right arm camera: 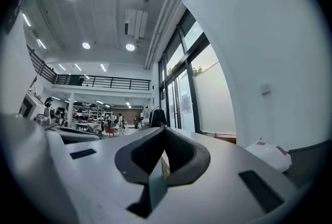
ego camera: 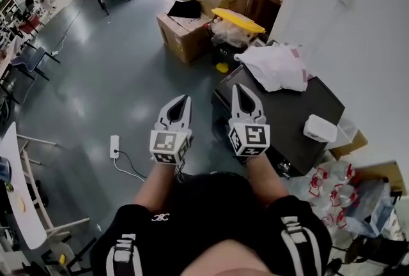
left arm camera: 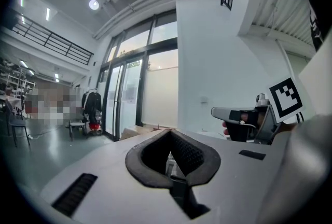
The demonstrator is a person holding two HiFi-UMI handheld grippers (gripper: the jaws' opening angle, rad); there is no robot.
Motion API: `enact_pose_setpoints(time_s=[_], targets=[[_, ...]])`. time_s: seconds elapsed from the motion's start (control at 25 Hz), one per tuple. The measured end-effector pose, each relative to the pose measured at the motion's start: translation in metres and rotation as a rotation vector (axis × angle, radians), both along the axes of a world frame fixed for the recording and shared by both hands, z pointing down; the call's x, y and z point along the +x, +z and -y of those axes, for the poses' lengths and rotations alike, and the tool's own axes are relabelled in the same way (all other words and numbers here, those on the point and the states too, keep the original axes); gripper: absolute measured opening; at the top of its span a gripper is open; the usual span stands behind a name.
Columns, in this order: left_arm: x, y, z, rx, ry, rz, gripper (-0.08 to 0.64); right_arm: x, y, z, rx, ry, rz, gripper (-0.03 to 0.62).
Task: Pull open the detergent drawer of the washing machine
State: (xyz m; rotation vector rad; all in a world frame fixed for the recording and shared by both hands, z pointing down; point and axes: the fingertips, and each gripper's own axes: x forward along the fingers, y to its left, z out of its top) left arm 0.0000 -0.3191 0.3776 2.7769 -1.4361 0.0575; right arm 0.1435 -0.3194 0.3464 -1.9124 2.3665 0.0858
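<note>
In the head view a dark-topped, box-shaped machine (ego camera: 291,116) stands against the white wall at the right; no detergent drawer shows in any view. My left gripper (ego camera: 186,99) is shut and empty, held level over the grey floor just left of the machine. My right gripper (ego camera: 238,88) is also shut and empty, its tip over the machine's near left corner. In the left gripper view the closed jaws (left arm camera: 170,153) point across the room toward glass doors, with the right gripper (left arm camera: 244,118) alongside. The right gripper view shows its own closed jaws (right arm camera: 164,140).
A white plastic bag (ego camera: 276,67) and a white container (ego camera: 319,128) lie on the machine's top. Cardboard boxes (ego camera: 184,35) and a yellow-lidded bin (ego camera: 238,20) stand beyond it. A power strip (ego camera: 114,145) lies on the floor at left. Bagged bottles (ego camera: 332,183) are piled at right.
</note>
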Motion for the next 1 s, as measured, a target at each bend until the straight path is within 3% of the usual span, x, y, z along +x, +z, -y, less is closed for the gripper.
enact_pose_setpoints(time_s=[0.4,1.0], targets=[[0.023,-0.002,0.048,0.022,0.174,0.036,-0.005,0.017,0.005,0.023,-0.004,0.143,0.001,0.003],[0.027,0.016,0.078,-0.04,0.213,0.001,-0.005,0.026,0.022,0.015,-0.037,0.205,-0.023,0.002]])
